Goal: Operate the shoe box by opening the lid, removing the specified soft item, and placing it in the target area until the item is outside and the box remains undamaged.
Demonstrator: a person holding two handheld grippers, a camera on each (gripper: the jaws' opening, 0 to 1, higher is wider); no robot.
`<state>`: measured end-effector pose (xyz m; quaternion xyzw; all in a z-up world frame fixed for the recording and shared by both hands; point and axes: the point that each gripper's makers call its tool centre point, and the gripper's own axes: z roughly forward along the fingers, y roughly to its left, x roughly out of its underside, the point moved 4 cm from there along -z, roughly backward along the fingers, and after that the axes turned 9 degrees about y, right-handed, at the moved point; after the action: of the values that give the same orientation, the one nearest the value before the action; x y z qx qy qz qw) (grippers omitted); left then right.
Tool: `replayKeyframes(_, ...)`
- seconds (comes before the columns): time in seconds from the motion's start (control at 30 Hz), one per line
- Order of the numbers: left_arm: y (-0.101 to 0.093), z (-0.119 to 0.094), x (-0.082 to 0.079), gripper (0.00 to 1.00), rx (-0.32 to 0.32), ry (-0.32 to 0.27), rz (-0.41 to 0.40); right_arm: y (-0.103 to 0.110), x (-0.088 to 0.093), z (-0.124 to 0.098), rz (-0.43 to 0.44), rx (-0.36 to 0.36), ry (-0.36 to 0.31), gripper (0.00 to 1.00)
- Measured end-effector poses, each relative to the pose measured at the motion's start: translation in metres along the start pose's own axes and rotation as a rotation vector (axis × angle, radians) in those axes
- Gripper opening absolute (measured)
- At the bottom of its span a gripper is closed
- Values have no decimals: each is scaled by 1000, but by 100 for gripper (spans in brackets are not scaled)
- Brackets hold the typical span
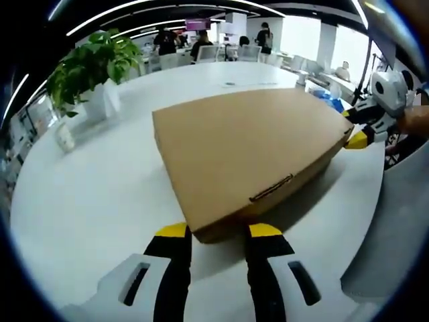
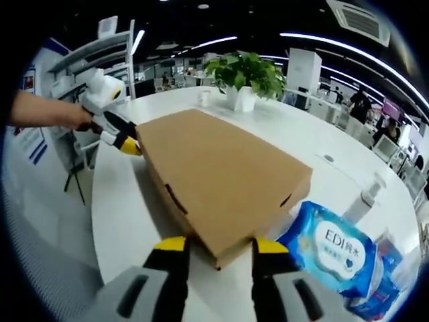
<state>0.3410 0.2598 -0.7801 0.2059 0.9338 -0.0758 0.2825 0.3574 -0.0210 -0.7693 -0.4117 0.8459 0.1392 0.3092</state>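
Open-plan office. Left gripper view: long white table (image 1: 87, 201), people at desks (image 1: 201, 41) w/ office chairs (image 1: 208, 54) at 12 o'clock, strip ceiling lights (image 1: 134, 8), potted plant (image 1: 90, 67) at 10 o'clock. Right gripper view: ceiling AC vent (image 2: 362, 20) at 1 o'clock, shelving (image 2: 100, 57) at 10 o'clock, more desks at 3 o'clock.

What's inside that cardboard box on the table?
The cardboard box has its lid closed flat on the white table, so its contents are hidden. The left gripper and right gripper sit at opposite corners.
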Motion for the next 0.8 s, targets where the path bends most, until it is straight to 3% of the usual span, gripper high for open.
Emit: replayKeyframes(0.8, 31, 28, -47, 30, 0, 29, -1, -46, -32, 27, -1, 5, 26, 34)
